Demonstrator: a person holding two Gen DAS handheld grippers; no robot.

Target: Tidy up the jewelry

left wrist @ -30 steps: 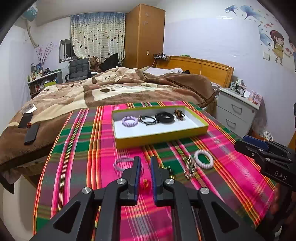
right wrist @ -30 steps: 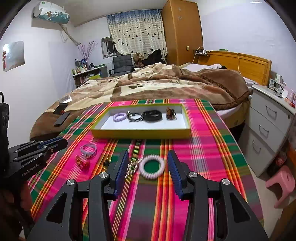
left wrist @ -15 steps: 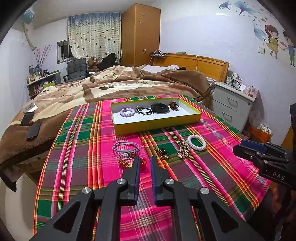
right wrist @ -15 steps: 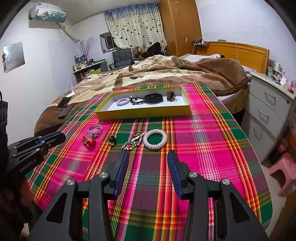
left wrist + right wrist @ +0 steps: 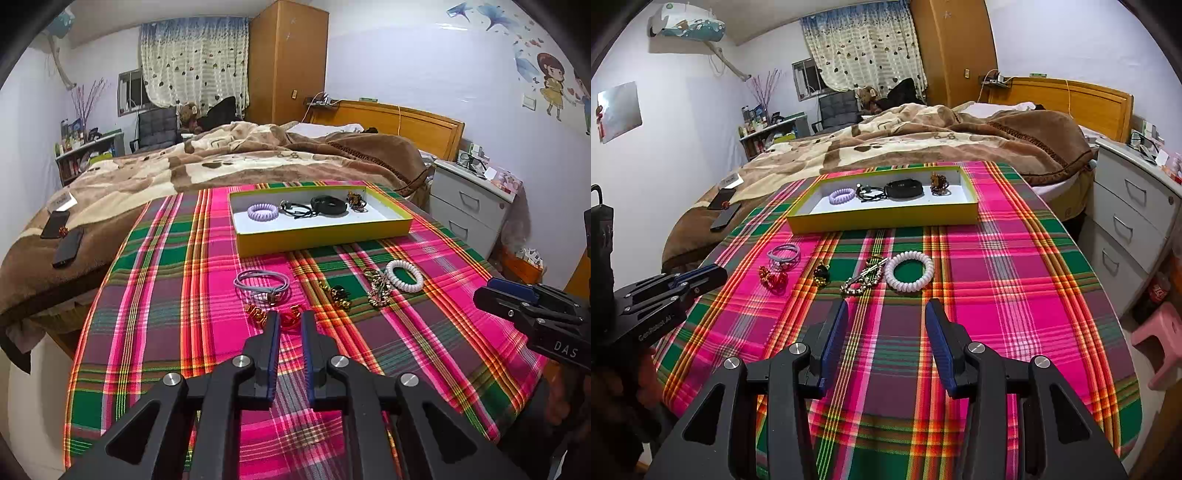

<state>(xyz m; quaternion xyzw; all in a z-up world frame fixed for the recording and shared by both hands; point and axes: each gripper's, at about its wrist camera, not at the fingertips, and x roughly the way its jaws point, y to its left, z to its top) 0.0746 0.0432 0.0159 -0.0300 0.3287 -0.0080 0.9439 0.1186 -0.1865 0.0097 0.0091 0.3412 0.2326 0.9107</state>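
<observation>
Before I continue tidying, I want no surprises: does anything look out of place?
Five pieces lie loose on the plaid cloth before the yellow tray: grey hair ties, red earrings, dark brooch, chain, white coil hair tie. Nothing looks damaged.

Bare plaid tablecloth (image 5: 1015, 295) lies free right of the white coil band (image 5: 909, 271); loose jewelry row (image 5: 332, 291) crosses the approach to the yellow tray (image 5: 325, 238), whose raised wall bars low entry

plaid-covered table (image 5: 1015, 266) | yellow tray (image 5: 886, 221), white coil tie (image 5: 909, 271), grey bands (image 5: 783, 253) (loose trinkets between)
</observation>
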